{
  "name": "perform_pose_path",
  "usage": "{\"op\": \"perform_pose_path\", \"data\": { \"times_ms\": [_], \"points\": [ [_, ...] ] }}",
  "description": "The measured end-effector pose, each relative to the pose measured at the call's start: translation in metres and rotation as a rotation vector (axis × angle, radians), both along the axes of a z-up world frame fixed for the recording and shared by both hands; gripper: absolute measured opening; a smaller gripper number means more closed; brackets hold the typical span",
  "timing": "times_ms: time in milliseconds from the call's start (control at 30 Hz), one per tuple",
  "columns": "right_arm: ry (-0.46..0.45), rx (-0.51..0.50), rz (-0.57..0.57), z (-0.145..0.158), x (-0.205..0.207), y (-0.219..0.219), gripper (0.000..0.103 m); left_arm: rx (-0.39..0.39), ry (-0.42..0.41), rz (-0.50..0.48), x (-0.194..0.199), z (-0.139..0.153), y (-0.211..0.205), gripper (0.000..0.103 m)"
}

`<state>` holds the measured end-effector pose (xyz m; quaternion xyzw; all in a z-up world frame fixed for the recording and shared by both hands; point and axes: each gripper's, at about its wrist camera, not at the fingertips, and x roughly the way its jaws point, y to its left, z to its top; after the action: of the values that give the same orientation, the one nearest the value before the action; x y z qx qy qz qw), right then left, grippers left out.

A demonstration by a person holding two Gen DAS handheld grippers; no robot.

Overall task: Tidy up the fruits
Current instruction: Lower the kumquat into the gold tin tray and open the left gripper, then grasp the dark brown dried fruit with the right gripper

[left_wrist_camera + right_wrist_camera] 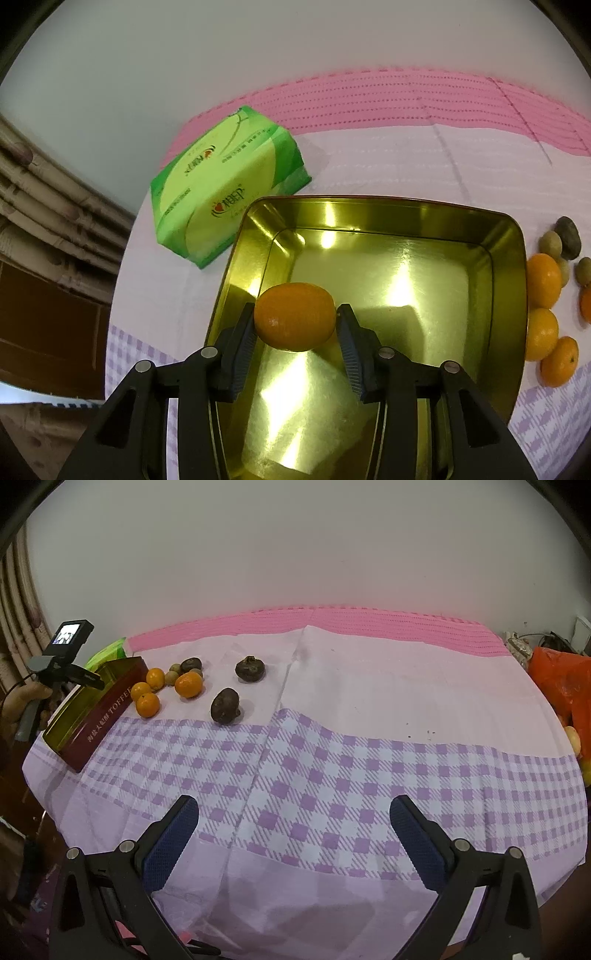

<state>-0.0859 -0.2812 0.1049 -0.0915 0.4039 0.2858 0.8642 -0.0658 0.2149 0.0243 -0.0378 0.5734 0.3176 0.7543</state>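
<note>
My left gripper (296, 310) is shut on an orange mandarin (295, 316), pads pressing its two sides. It hangs over the left part of an empty gold-lined tin (509, 258). To the right of the tin, on the cloth, lie three more mandarins (543, 275) and several small brownish-green fruits (550, 243). In the right wrist view the tin (107, 716) shows its dark red side, and beside it lie the mandarins (188, 684), small green fruits (171, 677) and two dark round fruits (250, 668) (225, 705). My right gripper (293, 805) stands open over the checked cloth, holding nothing.
A green tissue pack (221, 184) lies behind the tin on the left. The table's left edge drops off beside the tin, with curtains beyond. An orange plastic bag (561, 679) sits at the far right edge. A wall closes the back.
</note>
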Motion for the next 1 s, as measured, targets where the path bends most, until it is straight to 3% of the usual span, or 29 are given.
{"op": "perform_pose_path", "data": {
  "times_ms": [133, 267, 433, 533, 600, 733, 800, 900, 1000],
  "points": [
    [0.012, 0.005, 0.011, 0.0, 0.0, 0.002, 0.103, 0.025, -0.002, -0.006, 0.003, 0.001, -0.001, 0.046],
    [0.016, 0.018, 0.032, 0.004, -0.001, 0.006, 0.103, -0.005, -0.042, -0.003, -0.005, 0.008, -0.002, 0.048],
    [0.025, 0.087, 0.168, 0.016, -0.007, 0.025, 0.103, -0.097, -0.264, 0.045, -0.041, 0.052, -0.02, 0.051],
    [0.038, 0.146, 0.315, 0.026, -0.011, 0.054, 0.103, -0.137, -0.382, 0.073, -0.076, 0.079, -0.045, 0.065],
    [0.039, 0.179, 0.42, 0.033, -0.013, 0.079, 0.103, -0.138, -0.413, 0.099, -0.098, 0.091, -0.064, 0.086],
    [-0.016, 0.103, 0.577, 0.033, -0.018, 0.139, 0.096, -0.18, -0.465, 0.141, -0.142, 0.106, -0.091, 0.089],
    [-0.002, 0.08, 0.614, 0.027, -0.015, 0.164, 0.092, -0.165, -0.48, 0.19, -0.16, 0.11, -0.099, 0.098],
    [0.013, 0.073, 0.614, 0.018, -0.01, 0.183, 0.091, -0.182, -0.485, 0.236, -0.179, 0.111, -0.098, 0.098],
    [0.032, 0.049, 0.598, 0.006, -0.007, 0.185, 0.091, -0.15, -0.472, 0.291, -0.195, 0.109, -0.096, 0.098]
  ]
}}
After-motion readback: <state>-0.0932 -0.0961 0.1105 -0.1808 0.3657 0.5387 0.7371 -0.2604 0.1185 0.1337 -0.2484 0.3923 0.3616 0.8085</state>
